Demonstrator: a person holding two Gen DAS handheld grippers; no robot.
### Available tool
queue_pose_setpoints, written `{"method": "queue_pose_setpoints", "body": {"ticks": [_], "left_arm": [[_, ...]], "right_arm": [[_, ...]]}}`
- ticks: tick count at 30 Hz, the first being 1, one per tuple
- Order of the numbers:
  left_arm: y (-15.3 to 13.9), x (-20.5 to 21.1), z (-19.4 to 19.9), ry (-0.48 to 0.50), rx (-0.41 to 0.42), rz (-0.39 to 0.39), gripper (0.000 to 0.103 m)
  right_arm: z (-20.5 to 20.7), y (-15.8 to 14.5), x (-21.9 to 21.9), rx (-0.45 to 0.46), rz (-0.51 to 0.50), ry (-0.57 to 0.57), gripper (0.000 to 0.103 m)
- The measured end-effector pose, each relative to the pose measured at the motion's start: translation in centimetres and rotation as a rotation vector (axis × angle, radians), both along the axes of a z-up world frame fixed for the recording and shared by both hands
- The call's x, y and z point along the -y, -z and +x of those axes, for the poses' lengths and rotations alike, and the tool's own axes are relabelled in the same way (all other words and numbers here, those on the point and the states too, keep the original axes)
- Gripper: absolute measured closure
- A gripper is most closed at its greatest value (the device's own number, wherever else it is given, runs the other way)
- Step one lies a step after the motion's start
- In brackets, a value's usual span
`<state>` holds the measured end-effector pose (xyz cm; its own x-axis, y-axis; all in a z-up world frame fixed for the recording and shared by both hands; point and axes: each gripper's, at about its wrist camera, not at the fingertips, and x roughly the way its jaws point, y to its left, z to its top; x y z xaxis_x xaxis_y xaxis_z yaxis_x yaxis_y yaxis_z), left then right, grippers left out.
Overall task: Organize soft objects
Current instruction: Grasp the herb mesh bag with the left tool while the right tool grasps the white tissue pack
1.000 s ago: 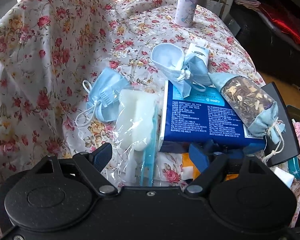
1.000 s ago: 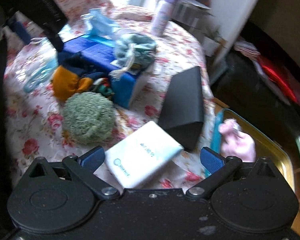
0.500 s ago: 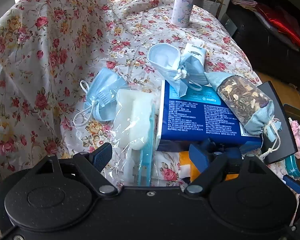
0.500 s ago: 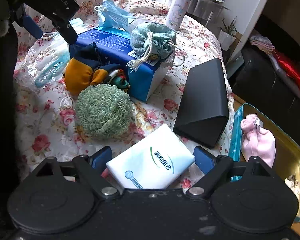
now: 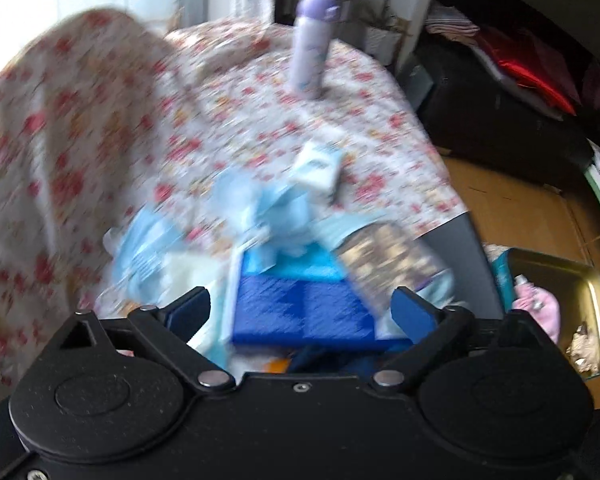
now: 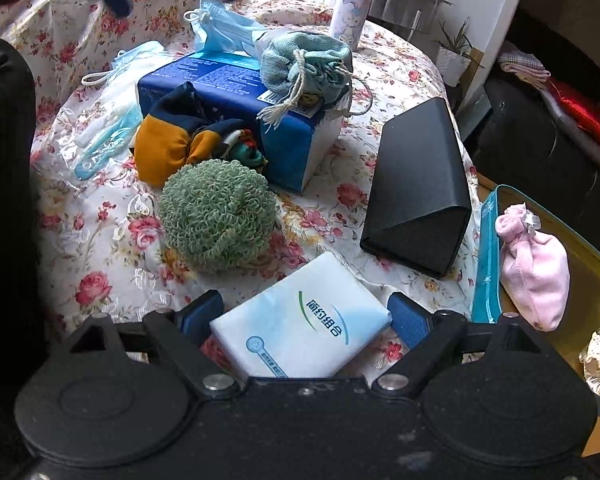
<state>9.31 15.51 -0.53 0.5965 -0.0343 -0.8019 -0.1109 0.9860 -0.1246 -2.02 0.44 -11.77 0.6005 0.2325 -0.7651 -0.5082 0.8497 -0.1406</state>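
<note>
White tissue pack (image 6: 300,316), green-blue logo, Chinese characters; blue box (image 6: 236,92) print illegible.

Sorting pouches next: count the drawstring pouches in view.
3: a teal pouch atop the blue box, a light-blue pouch behind it, a pink pouch in the tin tray. Others may hide under clutter.

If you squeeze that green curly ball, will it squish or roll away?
The green curly ball looks made of loose loops, so it would probably squish and spring back. It seems light. Being round, it might roll a little, though the floral cloth should slow it.
</note>
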Motion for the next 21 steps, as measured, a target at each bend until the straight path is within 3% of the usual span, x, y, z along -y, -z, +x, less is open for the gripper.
{"method": "queue_pose_setpoints", "body": {"ticks": [8,17,19,21], "left_arm": [[0.6,5.4,4.5,0.066,-0.036,0.063,0.006],[4.3,6.5,7.5,0.051,-0.161,0.102,0.007],[4.9,6.3,7.8,0.075,-0.194,0.05,0.012],[5.2,6.2,7.6,0.068,-0.202,0.044,0.032]], "right_arm": [[0.7,0.2,0.3,-0.024,0.041,0.004,0.013],[1.0,0.3,0.2,-0.023,0.049,0.002,0.013],[1.0,0.3,0.1,-0.022,0.049,0.001,0.013],[1.0,0.4,0.1,-0.025,0.052,0.002,0.013]]}}
